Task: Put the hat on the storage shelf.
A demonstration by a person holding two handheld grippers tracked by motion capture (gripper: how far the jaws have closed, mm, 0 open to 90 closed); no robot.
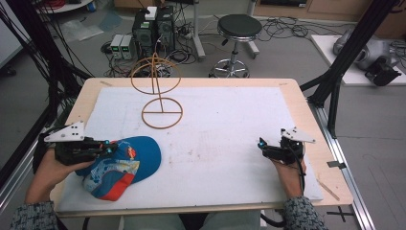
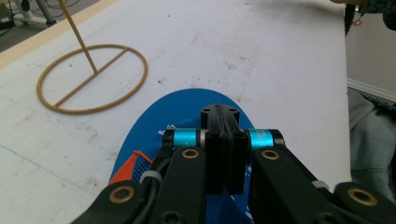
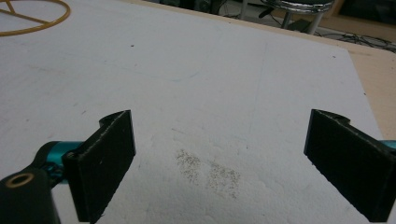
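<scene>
White padded sheeting (image 1: 225, 139) covers a pale wooden tabletop (image 1: 306, 115) in a workshop, where a black round stool (image 1: 238, 28) and computer towers (image 1: 153, 28) stand on the grey floor beyond the far edge. At the near left, a blue cloth cap with orange and white patterned panels (image 1: 127, 165) lies on the sheet. The left gripper (image 1: 107, 147), held in a person's left hand (image 1: 50, 167), sits just over the cap's left side with its jaws pressed together; whether any cloth is caught between them cannot be told. Far of the cap stands a tan wire stand with a ring base and an upright hoop (image 1: 160, 91). At the near right, the right gripper (image 1: 262, 143) rests low over bare sheet, jaws spread wide with nothing between them, well apart from the cap.
</scene>
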